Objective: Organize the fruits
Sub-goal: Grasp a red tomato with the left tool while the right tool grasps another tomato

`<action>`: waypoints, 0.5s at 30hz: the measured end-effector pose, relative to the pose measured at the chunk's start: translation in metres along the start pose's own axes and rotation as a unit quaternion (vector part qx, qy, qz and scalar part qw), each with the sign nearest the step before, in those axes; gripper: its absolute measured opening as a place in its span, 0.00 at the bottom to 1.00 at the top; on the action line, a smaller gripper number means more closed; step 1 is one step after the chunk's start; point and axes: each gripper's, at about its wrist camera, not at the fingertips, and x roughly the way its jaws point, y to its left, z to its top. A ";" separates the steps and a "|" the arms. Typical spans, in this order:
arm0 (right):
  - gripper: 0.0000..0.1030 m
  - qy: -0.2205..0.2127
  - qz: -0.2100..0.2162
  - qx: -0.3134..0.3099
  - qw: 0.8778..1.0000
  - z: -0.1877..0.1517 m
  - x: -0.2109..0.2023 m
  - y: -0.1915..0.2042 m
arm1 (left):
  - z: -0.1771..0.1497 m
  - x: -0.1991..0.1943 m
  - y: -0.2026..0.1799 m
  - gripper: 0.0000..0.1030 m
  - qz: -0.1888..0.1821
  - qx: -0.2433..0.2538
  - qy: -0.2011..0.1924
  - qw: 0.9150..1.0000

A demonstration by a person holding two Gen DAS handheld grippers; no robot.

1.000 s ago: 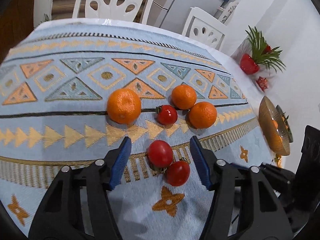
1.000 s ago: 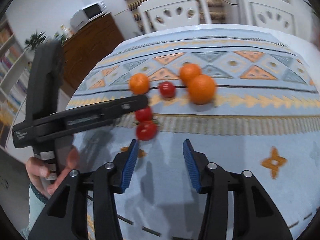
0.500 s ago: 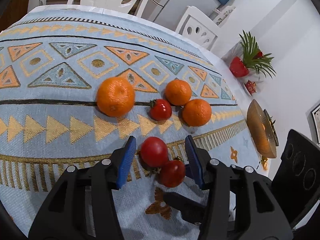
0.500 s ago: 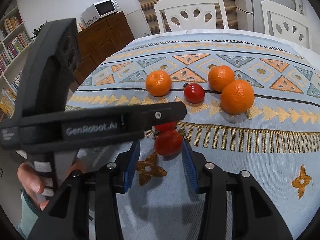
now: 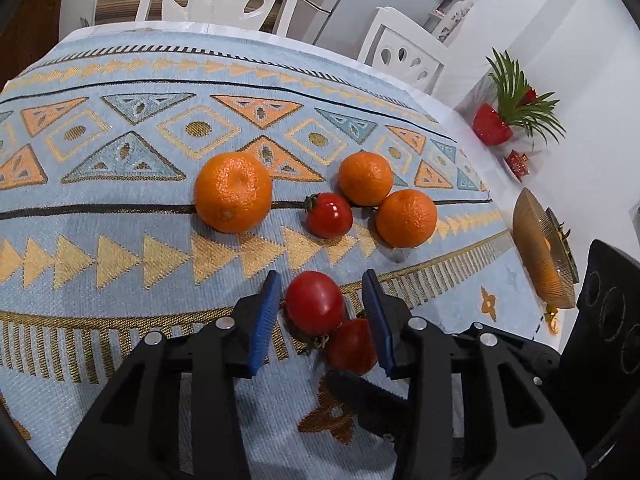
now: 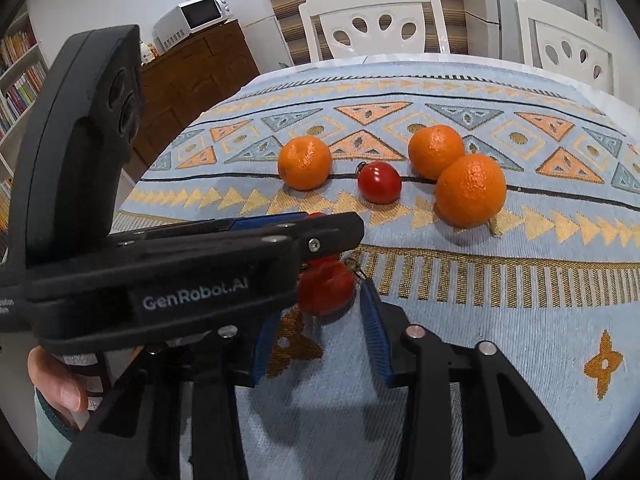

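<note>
Two red tomatoes lie touching near the front of the patterned tablecloth [image 5: 120,208]. My left gripper [image 5: 320,320] is open, its blue pads on either side of the farther tomato [image 5: 315,308]. The nearer tomato [image 6: 326,288] sits just ahead of my right gripper [image 6: 320,340], which is also open. In the right wrist view, the left gripper [image 6: 316,226] crosses in front and hides the farther tomato. Behind lie three oranges [image 5: 233,192], [image 5: 365,178], [image 5: 406,218] and a third tomato [image 5: 329,215].
An amber bowl [image 5: 540,256] stands on the table at the right, near its edge. A potted plant in a red pot [image 5: 492,124] sits beyond it. White chairs [image 6: 376,20] line the far side. A hand [image 6: 60,388] holds the left gripper's handle.
Both grippers have moved forward onto the two near tomatoes. The left jaws have narrowed around the farther one, and the right gripper has come up under the left.
</note>
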 end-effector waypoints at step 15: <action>0.29 -0.006 0.000 0.004 1.000 0.001 0.000 -0.002 | -0.001 -0.003 0.009 0.28 -0.008 -0.019 -0.008 1.000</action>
